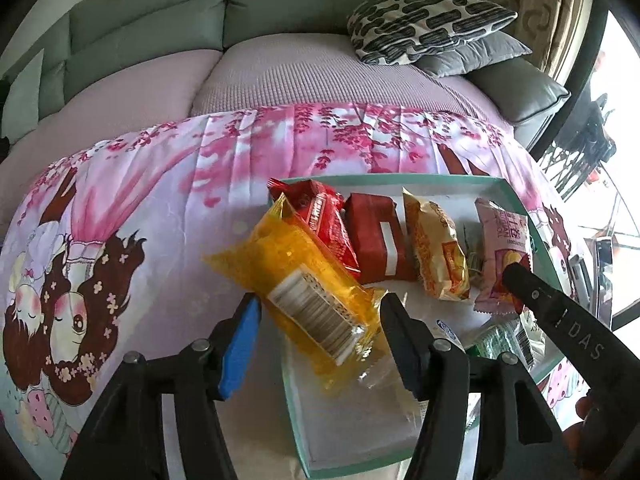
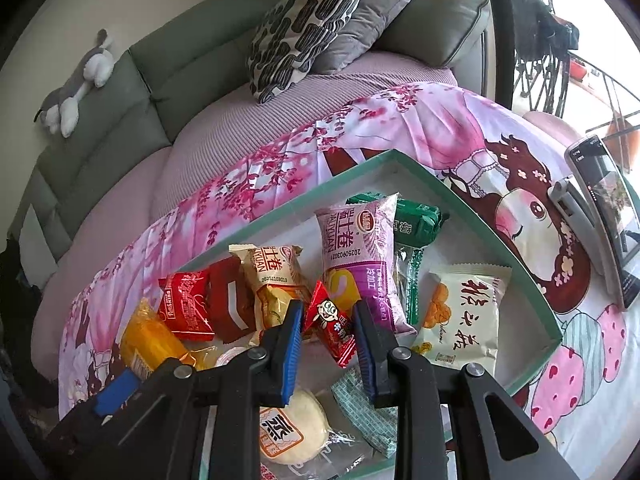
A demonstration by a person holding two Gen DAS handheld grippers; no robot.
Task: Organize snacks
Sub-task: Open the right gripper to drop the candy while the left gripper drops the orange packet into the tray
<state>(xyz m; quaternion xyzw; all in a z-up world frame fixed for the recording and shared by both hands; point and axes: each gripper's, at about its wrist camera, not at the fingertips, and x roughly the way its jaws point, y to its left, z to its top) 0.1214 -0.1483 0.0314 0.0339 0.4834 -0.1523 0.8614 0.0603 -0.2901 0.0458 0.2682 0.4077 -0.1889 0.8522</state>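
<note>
Nearest the left camera, the left claw (image 1: 320, 300) stood open around the yellow packet (image 1: 296, 280), its pads just beside the wrapper rather than pressing it. The packet lay tilted across the left edge of the box (image 1: 380, 178), half inside and half over the cloth (image 1: 160, 200). With nothing gripping it, it looked likely to slide off the rim and out of the box. A claw pulling back carelessly could also have snagged the crinkled wrapper end.

The right claw (image 2: 327, 306) was closed on a small red packet (image 2: 330, 322), pinched by its middle over the centre of the box. The hold looked thin and the foil slippery, so the packet might have twisted or dropped onto the round white bun (image 2: 292, 428) below. A low sweep could also have knocked the pink packet (image 2: 360, 256) or the white one (image 2: 464, 316) by the right edge out of line.

Whether the small red packet touched anything beneath it could not be told. The near edge of the box was cut off behind both claws. The green packet (image 2: 416, 220) at the far corner was mostly covered. Beyond the right edge a phone (image 2: 604, 216) leaned on a stand, its screen unreadable, and the sofa (image 1: 280, 4) ran out of view.
</note>
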